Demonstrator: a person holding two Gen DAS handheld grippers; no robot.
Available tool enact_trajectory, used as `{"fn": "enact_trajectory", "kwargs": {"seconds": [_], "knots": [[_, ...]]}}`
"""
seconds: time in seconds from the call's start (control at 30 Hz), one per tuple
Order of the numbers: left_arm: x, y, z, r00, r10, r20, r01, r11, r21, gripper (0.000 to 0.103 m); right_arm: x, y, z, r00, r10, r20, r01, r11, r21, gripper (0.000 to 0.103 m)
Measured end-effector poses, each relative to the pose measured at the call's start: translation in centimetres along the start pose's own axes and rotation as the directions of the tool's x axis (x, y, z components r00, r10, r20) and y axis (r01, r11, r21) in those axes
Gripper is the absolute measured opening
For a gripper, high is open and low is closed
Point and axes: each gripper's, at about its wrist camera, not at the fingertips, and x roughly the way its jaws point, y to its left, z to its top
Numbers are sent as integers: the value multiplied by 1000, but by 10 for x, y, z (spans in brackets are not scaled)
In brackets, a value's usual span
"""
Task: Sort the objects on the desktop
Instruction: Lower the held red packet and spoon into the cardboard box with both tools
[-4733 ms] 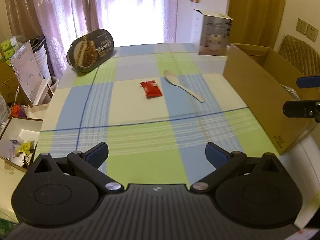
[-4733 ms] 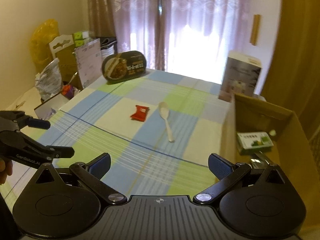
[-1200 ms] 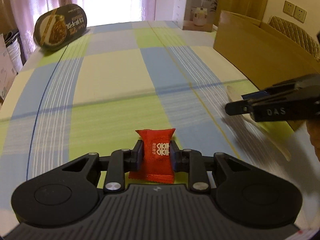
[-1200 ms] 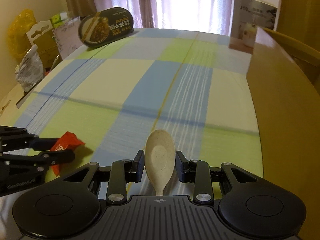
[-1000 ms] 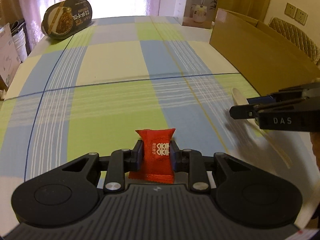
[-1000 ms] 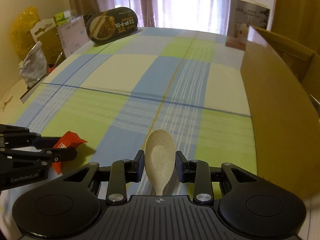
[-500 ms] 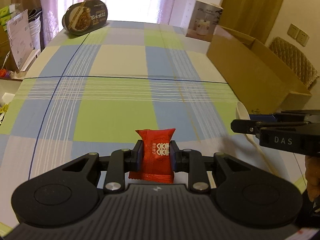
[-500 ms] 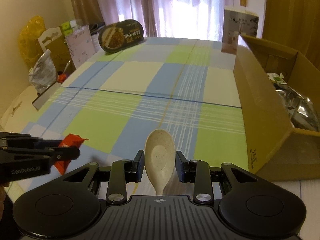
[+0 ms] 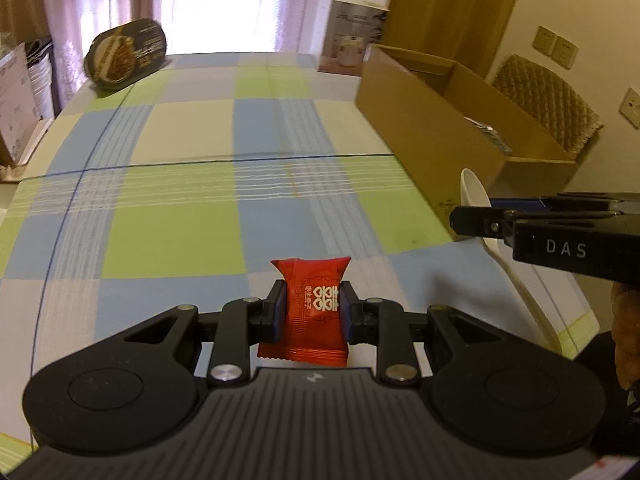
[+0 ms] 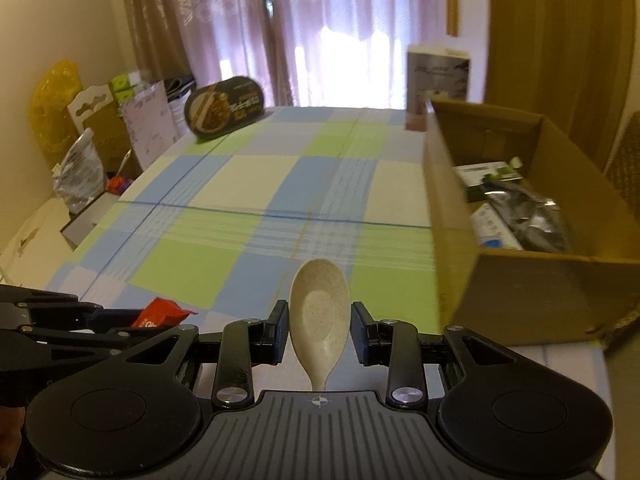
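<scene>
My left gripper (image 9: 312, 310) is shut on a red candy packet (image 9: 310, 304), held above the near end of the checked table. My right gripper (image 10: 319, 330) is shut on a beige speckled spoon (image 10: 318, 312), bowl forward and handle back under the body. The left wrist view shows the right gripper (image 9: 476, 216) at the right, with the spoon (image 9: 474, 192) sticking out of it. In the right wrist view the left gripper (image 10: 132, 320) and the packet (image 10: 160, 312) sit low at the left. An open cardboard box (image 10: 520, 280) stands at the right of the table, ahead of the right gripper.
The cardboard box (image 9: 432, 128) holds a green-and-white pack (image 10: 486, 174) and a silver foil bag (image 10: 528, 216). A black oval food tray (image 9: 128, 54) leans at the table's far left and a white appliance carton (image 9: 352, 36) stands at the far end. Bags and boxes crowd the floor at the left.
Both grippers have risen and drawn back from the table with the packet and the spoon still held. More of the box's inside now shows.
</scene>
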Motion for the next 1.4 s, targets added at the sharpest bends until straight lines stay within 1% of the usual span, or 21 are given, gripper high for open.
{"fn": "enact_trajectory", "kwargs": {"seconds": [0.13, 0.27, 0.6, 0.83, 1.03, 1.4], "knots": [[0, -21, 4, 999, -39, 8, 39, 999, 24, 22, -17, -17, -1, 999, -45, 25, 45, 999, 10, 30], [2, -42, 8, 997, -78, 8, 78, 996, 52, 22, -34, -40, -4, 995, -88, 42, 86, 995, 47, 30], [12, -92, 24, 987, -160, 3, 159, 979, 124, 22, -63, -82, -10, 983, -175, 50, 169, 980, 104, 30], [18, -122, 38, 980, -198, 1, 195, 966, 170, 22, -78, -108, -13, 976, -211, 56, 202, 970, 138, 30], [22, -144, 54, 974, -225, 7, 219, 955, 202, 22, -84, -126, -8, 972, -224, 68, 211, 964, 160, 30], [36, -165, 84, 970, -243, 29, 230, 945, 234, 22, -84, -151, 5, 969, -230, 84, 213, 961, 177, 30]]}}
